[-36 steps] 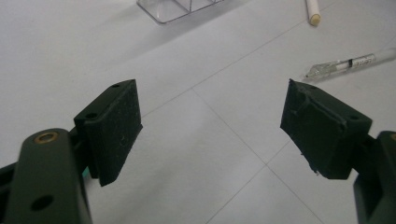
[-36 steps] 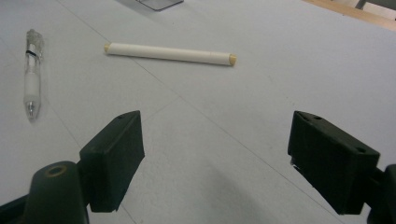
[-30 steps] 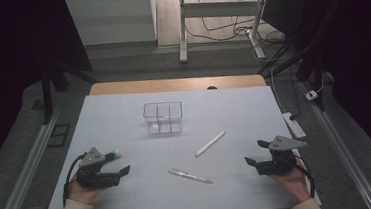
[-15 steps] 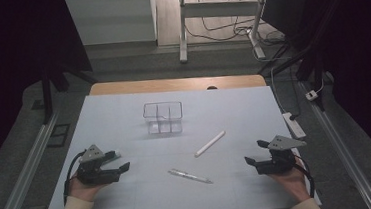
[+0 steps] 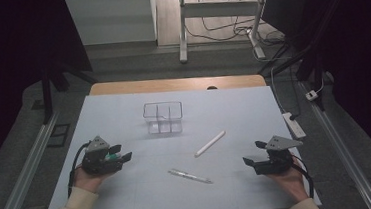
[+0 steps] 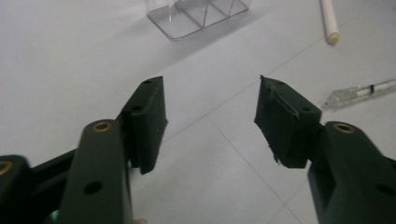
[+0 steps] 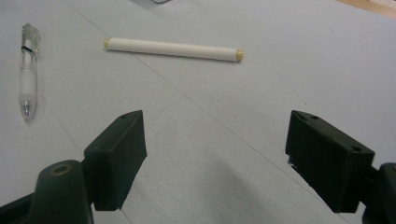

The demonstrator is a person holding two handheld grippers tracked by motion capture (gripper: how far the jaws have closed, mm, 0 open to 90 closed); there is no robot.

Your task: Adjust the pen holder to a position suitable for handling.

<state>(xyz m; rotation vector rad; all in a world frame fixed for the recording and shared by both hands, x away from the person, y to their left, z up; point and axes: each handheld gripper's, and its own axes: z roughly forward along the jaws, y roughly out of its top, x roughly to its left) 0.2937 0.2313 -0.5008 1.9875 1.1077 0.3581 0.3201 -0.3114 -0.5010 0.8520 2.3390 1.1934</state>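
Fingers [image 6: 149,121] spread apart, both grippers, gripping nothing. Clear divided organizer [image 5: 163,118] mid-tabletop [image 5: 124,114], compartments bare. White marker [image 5: 209,143] and clear pen [image 5: 190,176] between grippers.

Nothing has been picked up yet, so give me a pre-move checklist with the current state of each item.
1. Left hand-held gripper open and empty: ok.
2. Right hand-held gripper open and empty: ok.
3. White marker lying free on the table, touching nothing: ok.
4. Clear pen lying free, apart from the marker: ok.
5. Clear divided organizer upright, compartments look empty: ok.
6. Which item goes first: cannot tell.
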